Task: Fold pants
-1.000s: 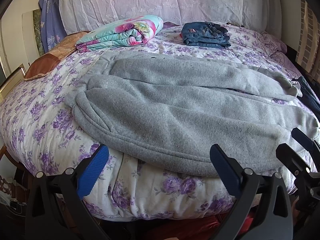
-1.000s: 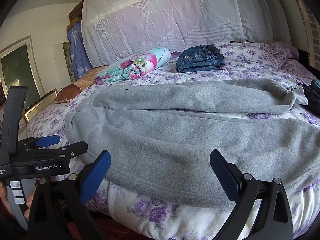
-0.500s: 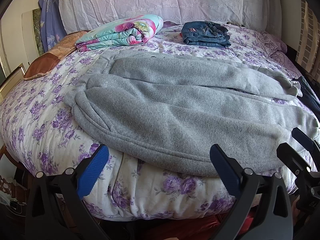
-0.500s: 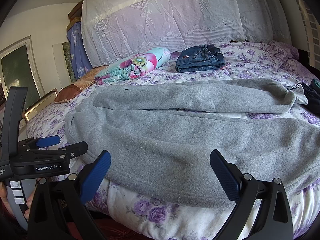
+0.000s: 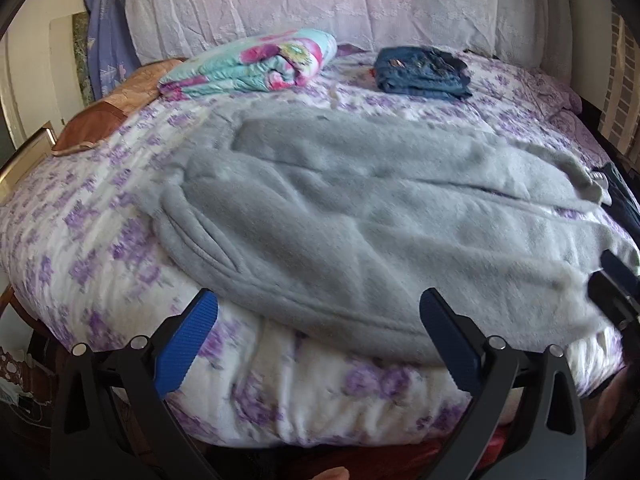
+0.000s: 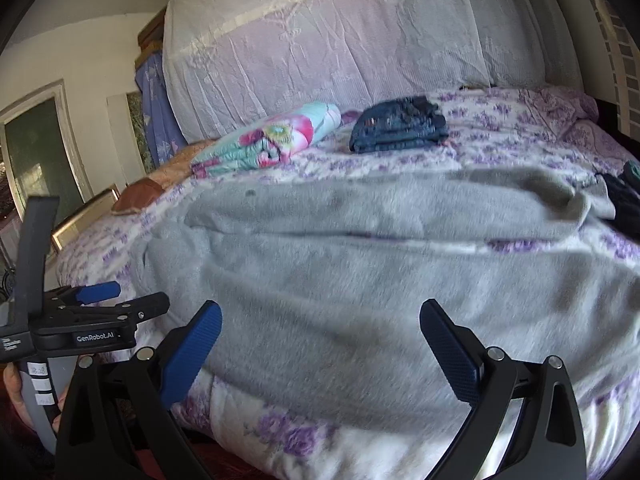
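A: On the bed [image 5: 60, 216], with its purple-flowered cover, what takes up the most room?

B: The pants [image 5: 360, 216]. Grey fleece, spread across the near half, waist toward the left, legs running right. One leg lies behind the other with a strip of cover showing between them, so no fold looks made yet. My guess is they are laid flat so the legs can be brought together first.

A: And behind them?

B: A rolled quilt [image 5: 256, 64] in pink and turquoise, then folded jeans [image 5: 420, 68], both well apart from the pants, near the draped headboard [image 6: 340, 40]. The jeans look like a finished piece set out of the way. Some dark cloth [image 6: 624, 204] sits at the right edge, by the cuffs.

A: Where are the tongs?

B: Both pairs hang at the near edge of the bed, low and level, pointing across the pants. The left tongs [image 5: 316, 340] are spread wide with nothing between the blue pads, facing the hip and the hem seam. The right tongs [image 6: 320, 344] are just as wide and empty, over the thigh part of the near leg. Neither touches the fleece as far as I can tell.

A: The hands?

B: Only a bit of the left hand [image 6: 16, 392] shows, wrapped round its handle, held upright. Both views are blurred.
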